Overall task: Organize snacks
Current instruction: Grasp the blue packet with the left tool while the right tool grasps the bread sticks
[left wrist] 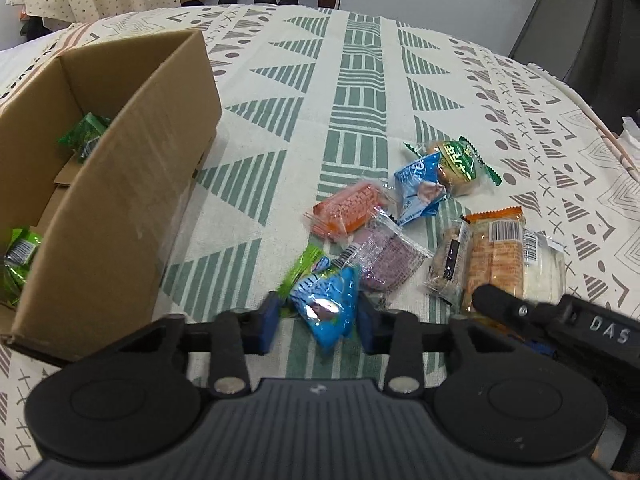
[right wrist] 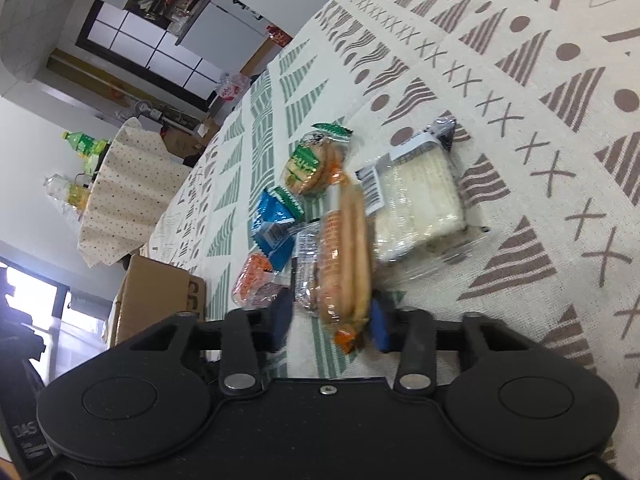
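Your left gripper (left wrist: pixel 318 322) has its blue pads either side of the blue triangular snack (left wrist: pixel 328 306), touching or nearly so; you cannot tell whether it is truly clamped. Your right gripper (right wrist: pixel 330 322) brackets the orange biscuit pack (right wrist: pixel 346 256), with a gap at the left pad. That long pack runs straight away from the fingers, so held by its near end it could swing or slip free. The crinkly wrappers may slide. The cardboard box (left wrist: pixel 120 184) sits left, already holding green packets (left wrist: pixel 84 136).
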The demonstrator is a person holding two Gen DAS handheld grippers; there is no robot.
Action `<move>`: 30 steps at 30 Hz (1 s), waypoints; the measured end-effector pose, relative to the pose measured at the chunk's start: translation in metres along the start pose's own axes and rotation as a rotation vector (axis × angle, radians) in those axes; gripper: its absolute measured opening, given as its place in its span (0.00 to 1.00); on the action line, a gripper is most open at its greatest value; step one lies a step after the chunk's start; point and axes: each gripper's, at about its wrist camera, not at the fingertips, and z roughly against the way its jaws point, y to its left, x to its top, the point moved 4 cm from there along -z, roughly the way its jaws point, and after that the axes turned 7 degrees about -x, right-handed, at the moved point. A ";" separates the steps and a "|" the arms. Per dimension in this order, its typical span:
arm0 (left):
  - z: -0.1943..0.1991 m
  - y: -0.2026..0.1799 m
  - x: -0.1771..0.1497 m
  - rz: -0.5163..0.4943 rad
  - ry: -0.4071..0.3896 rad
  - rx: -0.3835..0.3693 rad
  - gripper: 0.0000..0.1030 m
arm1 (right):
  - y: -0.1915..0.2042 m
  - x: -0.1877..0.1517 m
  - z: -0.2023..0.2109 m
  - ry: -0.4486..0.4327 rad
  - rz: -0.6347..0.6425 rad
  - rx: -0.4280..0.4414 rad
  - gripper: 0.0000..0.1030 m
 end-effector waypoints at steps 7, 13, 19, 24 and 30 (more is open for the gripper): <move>0.018 -0.001 0.004 0.013 -0.040 -0.046 0.29 | 0.005 -0.003 0.018 -0.039 0.012 0.026 0.21; 0.043 0.001 0.011 0.033 -0.094 -0.087 0.29 | 0.016 -0.006 0.039 -0.073 0.015 0.051 0.21; 0.066 0.003 0.016 0.041 -0.145 -0.118 0.29 | 0.036 -0.008 0.057 -0.110 0.040 0.063 0.21; 0.081 0.010 0.020 0.061 -0.173 -0.140 0.29 | 0.056 -0.013 0.063 -0.125 0.061 0.064 0.21; 0.105 0.020 0.027 0.082 -0.225 -0.171 0.29 | 0.081 -0.016 0.070 -0.143 0.092 0.064 0.21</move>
